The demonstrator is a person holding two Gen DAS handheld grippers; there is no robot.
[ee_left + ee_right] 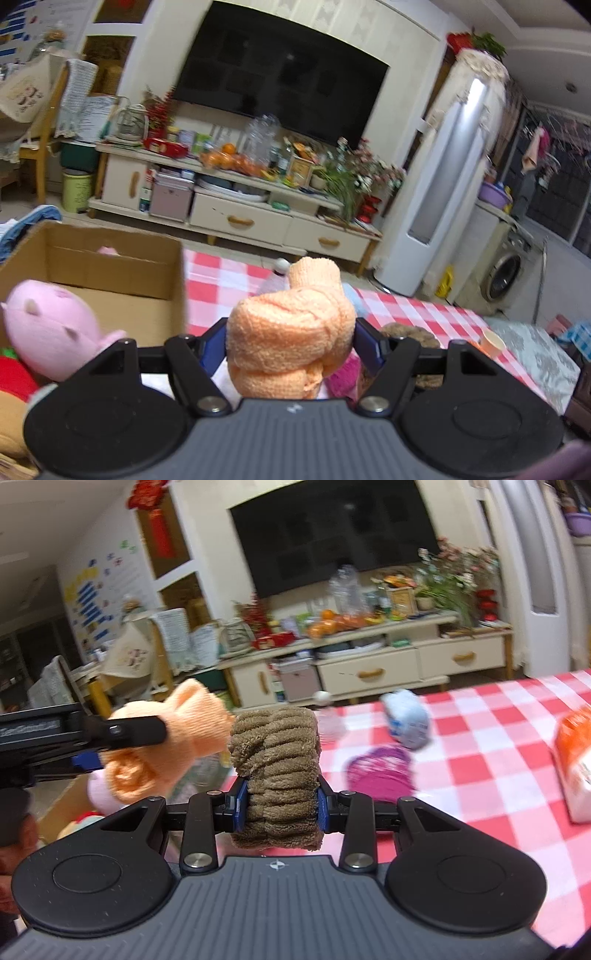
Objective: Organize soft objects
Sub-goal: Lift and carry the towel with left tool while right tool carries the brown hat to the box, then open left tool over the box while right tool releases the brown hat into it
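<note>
A knotted orange terry towel (pixel 291 332) sits clamped in the left gripper (pixel 291 343) jaws, raised beside an open cardboard box (pixel 110 273). The right gripper (pixel 281 805) jaws pinch a ribbed, fuzzy brown towel roll (pixel 277 771) above the red-checked bench (pixel 480 746).

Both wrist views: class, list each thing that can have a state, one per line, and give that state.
Left claw: shut on the orange towel roll.
Orange towel roll: rolled, held off the table.
Right claw: shut on the brown towel roll.
Brown towel roll: rolled, held upright.
Cardboard box: open, a pink toy inside.
Pink plush: lying beside the box.
</note>
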